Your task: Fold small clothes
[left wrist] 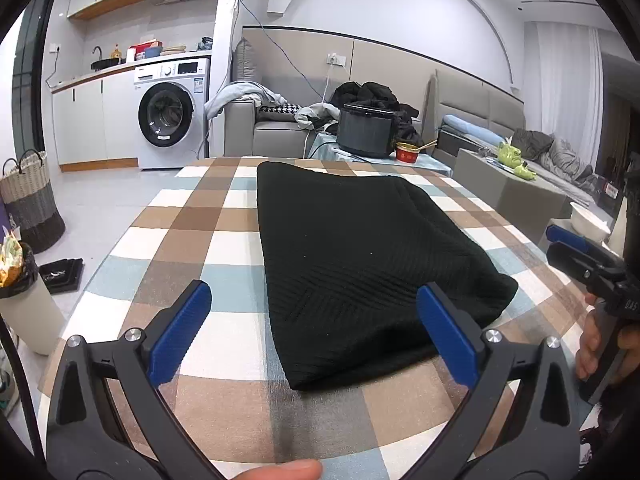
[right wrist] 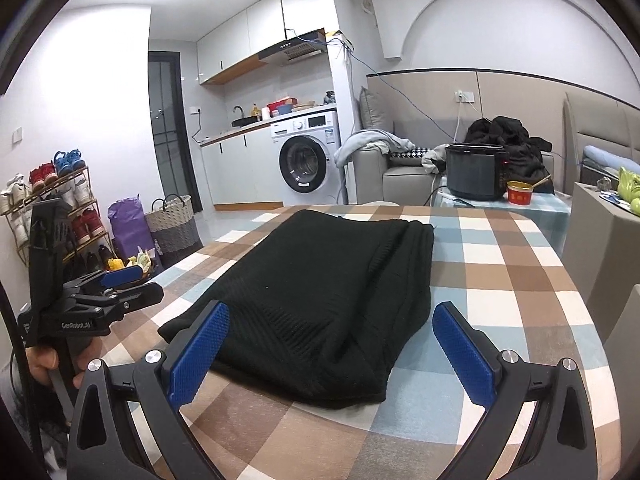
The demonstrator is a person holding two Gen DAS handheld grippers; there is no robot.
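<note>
While the black garment (left wrist: pixel 360 264) lies folded on the checkered desk (left wrist: pixel 192 216), you hold nothing. Your left gripper (left wrist: pixel 314 332) and right gripper (right wrist: pixel 330 354) both stand wide

1. Our left gripper (left wrist: pixel 314 330) has black plastic arms, each with a triangular cutout, and ribbed blue pads (left wrist: pixel 180 332).
2. Round silver screws (left wrist: pixel 134 335) sit at its joints.
3. Our right gripper (right wrist: pixel 332 356) is built the same, with dotted blue pads (right wrist: pixel 464 354).
4. Seen from the right wrist, white lettering reads "GenRobot.AI" on the left gripper's black body.
5. Our hands (left wrist: pixel 592 354) show bare skin.
</note>
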